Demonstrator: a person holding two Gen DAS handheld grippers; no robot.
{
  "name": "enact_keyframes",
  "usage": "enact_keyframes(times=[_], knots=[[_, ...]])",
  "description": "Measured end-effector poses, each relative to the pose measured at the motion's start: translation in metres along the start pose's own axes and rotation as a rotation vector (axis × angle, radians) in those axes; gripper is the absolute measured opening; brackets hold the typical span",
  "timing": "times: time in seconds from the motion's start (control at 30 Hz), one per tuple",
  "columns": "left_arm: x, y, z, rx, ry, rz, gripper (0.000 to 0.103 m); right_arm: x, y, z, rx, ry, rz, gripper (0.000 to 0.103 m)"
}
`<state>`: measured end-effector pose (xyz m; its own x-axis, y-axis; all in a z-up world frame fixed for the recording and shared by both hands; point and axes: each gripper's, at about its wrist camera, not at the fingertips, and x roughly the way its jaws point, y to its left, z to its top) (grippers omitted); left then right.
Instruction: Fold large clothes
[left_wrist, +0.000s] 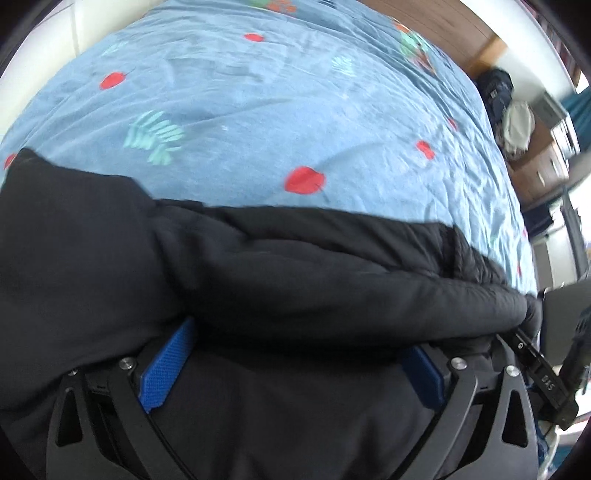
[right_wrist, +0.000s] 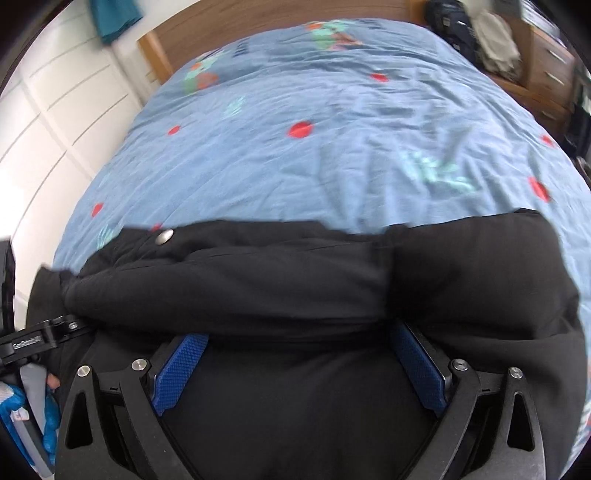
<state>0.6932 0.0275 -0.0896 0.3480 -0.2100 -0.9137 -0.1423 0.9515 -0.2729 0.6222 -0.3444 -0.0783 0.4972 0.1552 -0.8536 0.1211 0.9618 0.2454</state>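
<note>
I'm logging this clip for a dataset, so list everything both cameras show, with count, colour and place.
jacket: one, black, padded, bunched across the near end of the bed, with a silver snap
bedspread: one, blue with red spots and teal leaves, covering the bed
headboard: one, brown wood, far end of the bed
wardrobe: one, white panels, beside the bed
dresser: one, brown wood, opposite side of the bed, with a dark bag and pale cloth beside it
left gripper: one, black with blue pads, open, jacket between the fingers
right gripper: one, black with blue pads, open, jacket between the fingers
</note>
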Motion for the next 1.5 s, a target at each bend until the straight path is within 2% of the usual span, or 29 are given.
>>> enact_keyframes(times=[0.07, 0.17, 0.2, 0.27, 0.37, 0.43, 0.53, 0.57, 0.6, 0.67, 0.73, 0.8, 0.87, 0.93, 0.97, 1.0, 1.1, 1.27, 1.33, 1.4, 1.43, 1.5], knots=[[-0.006, 0.014, 0.003, -0.037, -0.006, -0.008, 0.103, -0.001, -0.018, 0.002, 0.045, 0.005, -0.026, 0.097], [-0.026, 0.042, 0.008, -0.136, -0.057, -0.002, 0.103, -0.008, -0.035, 0.003, 0.086, -0.007, -0.076, 0.097], [-0.038, 0.056, 0.009, -0.188, -0.086, 0.008, 0.103, -0.012, -0.042, 0.004, 0.1, -0.013, -0.107, 0.097], [-0.053, 0.072, 0.009, -0.221, -0.119, 0.053, 0.103, -0.021, -0.054, 0.004, 0.136, -0.033, -0.153, 0.097], [-0.076, 0.081, 0.003, -0.188, -0.17, 0.063, 0.103, -0.041, -0.064, 0.001, 0.166, -0.074, -0.154, 0.097], [-0.089, 0.076, -0.005, -0.141, -0.202, 0.035, 0.103, -0.056, -0.057, -0.002, 0.136, -0.103, -0.13, 0.097], [-0.091, 0.057, -0.016, -0.066, -0.19, 0.003, 0.103, -0.075, -0.029, -0.011, 0.066, -0.141, -0.037, 0.097], [-0.087, 0.05, -0.02, -0.042, -0.171, -0.014, 0.103, -0.078, -0.016, -0.017, 0.026, -0.135, -0.001, 0.097], [-0.082, 0.042, -0.028, -0.011, -0.151, -0.03, 0.103, -0.078, -0.006, -0.023, -0.009, -0.125, 0.004, 0.097], [-0.075, 0.034, -0.041, 0.032, -0.132, -0.013, 0.103, -0.073, 0.005, -0.04, -0.071, -0.09, -0.01, 0.097], [-0.061, 0.039, -0.054, 0.06, -0.098, 0.008, 0.103, -0.064, 0.0, -0.06, -0.097, -0.042, -0.005, 0.097], [-0.055, 0.058, -0.062, 0.042, -0.088, 0.027, 0.103, -0.06, -0.022, -0.072, -0.068, -0.03, -0.006, 0.097], [-0.059, 0.081, -0.067, 0.018, -0.088, 0.05, 0.103, -0.063, -0.05, -0.077, -0.029, -0.029, -0.048, 0.097], [-0.071, 0.1, -0.071, -0.01, -0.102, 0.129, 0.103, -0.068, -0.078, -0.079, 0.0, -0.019, -0.14, 0.097], [-0.078, 0.107, -0.073, -0.018, -0.118, 0.146, 0.103, -0.071, -0.092, -0.081, 0.015, -0.012, -0.201, 0.097], [-0.091, 0.116, -0.079, -0.028, -0.149, 0.122, 0.103, -0.076, -0.101, -0.083, 0.029, -0.015, -0.228, 0.097], [-0.123, 0.126, -0.102, -0.06, -0.227, 0.006, 0.103, -0.099, -0.113, -0.091, 0.061, -0.053, -0.177, 0.097], [-0.138, 0.123, -0.144, -0.031, -0.275, -0.078, 0.103, -0.133, -0.078, -0.115, -0.019, -0.136, -0.047, 0.097], [-0.13, 0.127, -0.16, -0.046, -0.264, -0.083, 0.103, -0.136, -0.062, -0.128, -0.033, -0.13, 0.019, 0.097], [-0.116, 0.137, -0.171, -0.058, -0.245, -0.035, 0.103, -0.129, -0.053, -0.138, -0.041, -0.103, 0.057, 0.097], [-0.111, 0.143, -0.178, -0.067, -0.233, -0.019, 0.103, -0.124, -0.051, -0.144, -0.044, -0.083, 0.049, 0.097], [-0.101, 0.163, -0.186, -0.115, -0.194, -0.059, 0.103, -0.115, -0.057, -0.156, -0.03, -0.051, 0.034, 0.097]])
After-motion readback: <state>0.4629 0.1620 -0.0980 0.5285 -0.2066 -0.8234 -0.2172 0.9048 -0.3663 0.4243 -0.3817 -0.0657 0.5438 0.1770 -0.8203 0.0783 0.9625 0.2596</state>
